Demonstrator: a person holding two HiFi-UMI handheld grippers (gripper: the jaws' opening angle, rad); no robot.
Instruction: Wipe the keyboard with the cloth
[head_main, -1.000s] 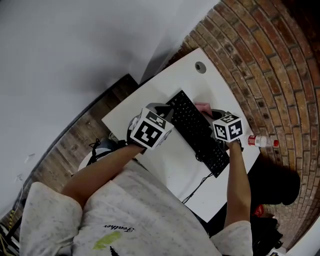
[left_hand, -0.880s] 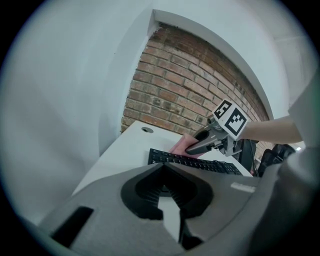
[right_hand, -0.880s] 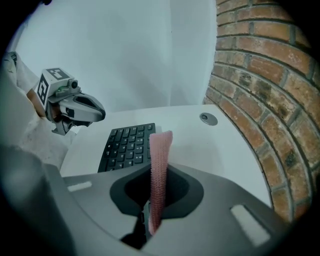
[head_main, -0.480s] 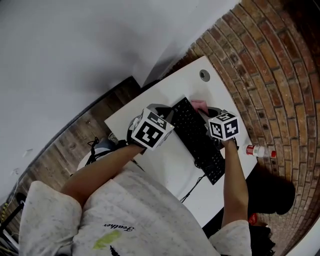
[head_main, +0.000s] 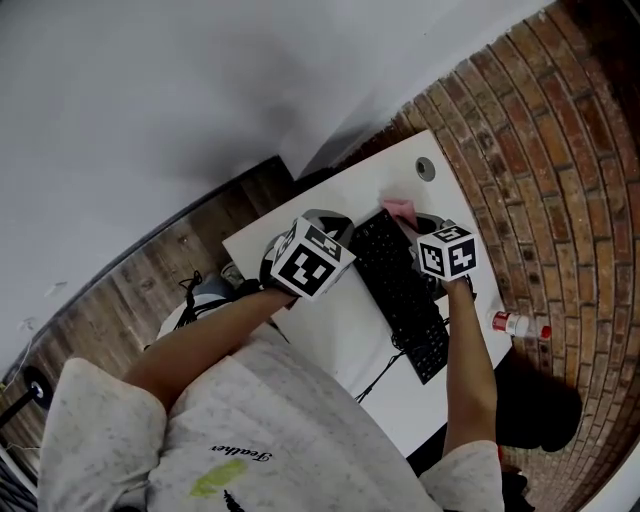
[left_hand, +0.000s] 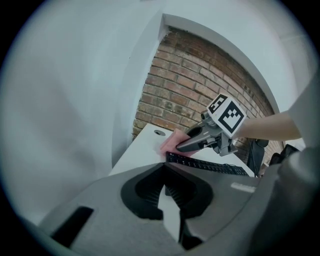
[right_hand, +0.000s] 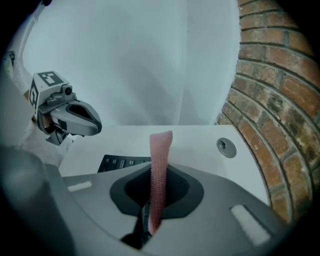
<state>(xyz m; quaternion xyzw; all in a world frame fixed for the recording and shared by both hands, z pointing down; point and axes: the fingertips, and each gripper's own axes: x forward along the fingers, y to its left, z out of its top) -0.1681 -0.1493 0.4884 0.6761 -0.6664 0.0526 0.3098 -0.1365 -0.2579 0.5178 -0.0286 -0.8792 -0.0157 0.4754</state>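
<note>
A black keyboard (head_main: 405, 290) lies slantwise on the white desk (head_main: 330, 330). My right gripper (head_main: 416, 224) is shut on a pink cloth (head_main: 399, 209) at the keyboard's far end. In the right gripper view the cloth (right_hand: 160, 165) stands as a thin strip between the jaws, with the keyboard (right_hand: 122, 162) just below. My left gripper (head_main: 343, 226) sits at the keyboard's far left corner, shut, with nothing in it. From the left gripper view I see the keyboard (left_hand: 210, 164) past my tips (left_hand: 164, 167), and the right gripper (left_hand: 182, 146) pressing the cloth (left_hand: 171, 141) down.
A round cable grommet (head_main: 427, 168) sits in the desk's far corner. A white spray bottle with a red cap (head_main: 515, 323) stands off the desk's right side by the brick wall (head_main: 540, 150). The keyboard's cable (head_main: 385, 375) trails toward the near edge.
My right gripper has slid the cloth along the keyboard to its far end. The left gripper has stayed at the keyboard's far left corner. The head view has shifted a little.
</note>
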